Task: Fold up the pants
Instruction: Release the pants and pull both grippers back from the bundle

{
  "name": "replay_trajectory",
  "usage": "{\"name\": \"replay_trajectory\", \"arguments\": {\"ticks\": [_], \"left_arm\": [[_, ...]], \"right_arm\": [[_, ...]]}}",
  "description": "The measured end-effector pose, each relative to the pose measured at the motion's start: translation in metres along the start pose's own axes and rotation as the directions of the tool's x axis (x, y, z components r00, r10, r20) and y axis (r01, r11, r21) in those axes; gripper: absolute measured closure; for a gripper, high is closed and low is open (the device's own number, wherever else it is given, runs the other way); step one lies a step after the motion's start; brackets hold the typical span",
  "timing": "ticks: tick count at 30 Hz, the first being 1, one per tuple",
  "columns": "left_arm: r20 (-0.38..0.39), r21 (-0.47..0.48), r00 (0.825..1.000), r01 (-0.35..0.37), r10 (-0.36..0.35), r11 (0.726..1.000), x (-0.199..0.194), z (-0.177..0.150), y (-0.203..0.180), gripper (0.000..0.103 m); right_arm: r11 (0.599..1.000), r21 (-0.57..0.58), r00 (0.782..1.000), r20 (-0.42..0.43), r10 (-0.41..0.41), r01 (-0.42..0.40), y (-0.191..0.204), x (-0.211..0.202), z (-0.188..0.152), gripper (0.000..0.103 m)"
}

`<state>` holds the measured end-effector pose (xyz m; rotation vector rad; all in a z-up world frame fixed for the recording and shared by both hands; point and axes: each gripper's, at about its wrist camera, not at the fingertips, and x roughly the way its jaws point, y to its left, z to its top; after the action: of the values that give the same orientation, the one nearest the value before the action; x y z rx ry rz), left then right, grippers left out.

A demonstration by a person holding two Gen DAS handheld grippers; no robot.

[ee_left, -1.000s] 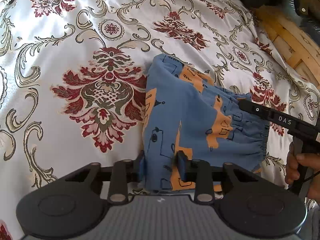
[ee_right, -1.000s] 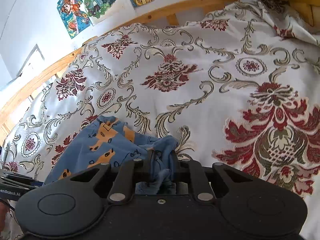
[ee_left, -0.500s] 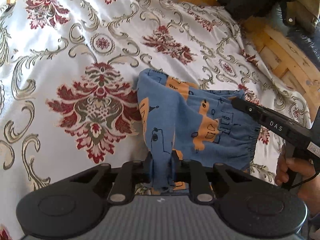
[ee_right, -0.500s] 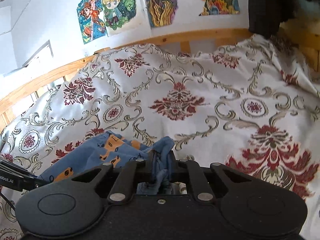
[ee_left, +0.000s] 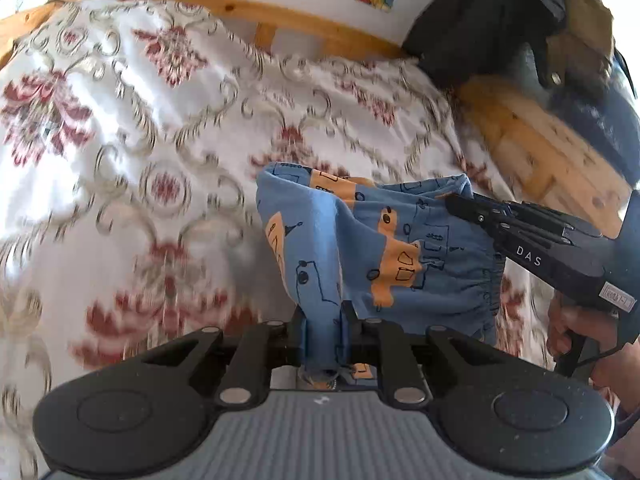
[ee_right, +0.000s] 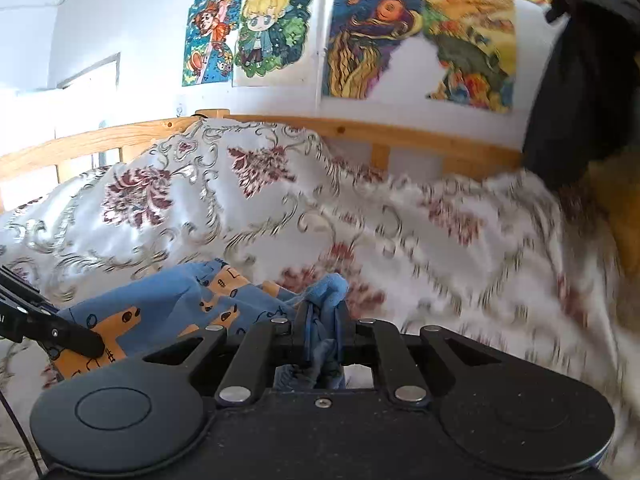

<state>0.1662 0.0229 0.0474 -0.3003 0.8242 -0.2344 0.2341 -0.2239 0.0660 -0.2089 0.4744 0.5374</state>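
Since one second ago I have lifted both claws: the wooden bed rail (ee_right: 120, 140) and the colourful posters on the wall (ee_right: 272, 28) have come into view, and the blue cotton pants with orange drawings (ee_left: 384, 248) now hang above the white bedspread with red flowers (ee_left: 120, 160) instead of lying on it.

My left claw (ee_left: 323, 332) is closed narrow on a bunched edge of the pants, the cloth coming up between its fingers. My right claw (ee_right: 322, 332) is also closed narrow on another gathered corner, and in the left view it appears at the right, at the far top edge of the pants, with my hand (ee_left: 580, 328) on its handle.

I judge that I am carrying the pants up for a fold. To do it well, I should keep both claws at equal height, pull gently apart so that the cloth is flat, and lay it down slowly on the bedspread with the edges together.

The pants stretch between the two claws, just in front of each, the elastic waist at the right side.
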Motion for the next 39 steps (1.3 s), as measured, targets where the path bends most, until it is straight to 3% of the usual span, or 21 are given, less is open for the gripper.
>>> {"name": "replay_trajectory", "arguments": {"ticks": [4, 8, 14, 16, 21, 25, 31, 35, 39], "left_arm": [[0.044, -0.028, 0.999, -0.007, 0.008, 1.000, 0.024, 0.034, 0.012, 0.086], [0.021, -0.102, 1.000, -0.001, 0.003, 0.995, 0.057, 0.050, 0.034, 0.086], [-0.092, -0.151, 0.996, -0.019, 0.005, 0.988, 0.100, 0.028, 0.066, 0.084], [-0.095, -0.126, 0.995, -0.023, 0.011, 0.992, 0.102, 0.020, 0.070, 0.072], [-0.085, -0.092, 0.996, -0.050, 0.042, 0.995, 0.096, 0.016, 0.069, 0.053], [-0.069, -0.110, 0.996, -0.071, 0.063, 0.991, 0.085, 0.019, 0.064, 0.035], [-0.011, -0.086, 0.990, -0.141, 0.141, 0.986, 0.061, 0.024, 0.040, 0.011], [0.057, -0.043, 0.980, -0.186, 0.188, 0.982, 0.039, 0.026, 0.018, 0.002], [0.113, -0.035, 0.973, -0.199, 0.202, 0.979, 0.020, 0.024, -0.002, 0.000]], "right_arm": [[0.999, -0.039, 1.000, -0.015, 0.006, -0.007, -0.024, 0.045, 0.030, 0.092], [0.999, -0.038, 0.997, -0.078, 0.022, -0.025, -0.043, 0.099, 0.036, 0.092], [0.997, 0.063, 0.973, -0.225, 0.045, -0.032, -0.061, 0.160, -0.002, 0.092], [0.992, 0.120, 0.971, -0.228, 0.068, -0.042, -0.068, 0.163, -0.009, 0.090], [0.990, 0.142, 0.977, -0.208, 0.053, -0.023, -0.073, 0.154, -0.011, 0.075], [0.986, 0.165, 0.986, -0.164, 0.029, -0.001, -0.073, 0.132, -0.002, 0.048], [0.988, 0.156, 0.996, -0.085, -0.001, 0.014, -0.059, 0.079, 0.007, 0.021], [0.981, 0.191, 0.999, -0.026, -0.033, 0.038, -0.051, 0.039, 0.010, 0.005], [0.977, 0.202, 0.997, 0.026, -0.072, 0.065, -0.038, -0.003, 0.009, 0.001]]}}
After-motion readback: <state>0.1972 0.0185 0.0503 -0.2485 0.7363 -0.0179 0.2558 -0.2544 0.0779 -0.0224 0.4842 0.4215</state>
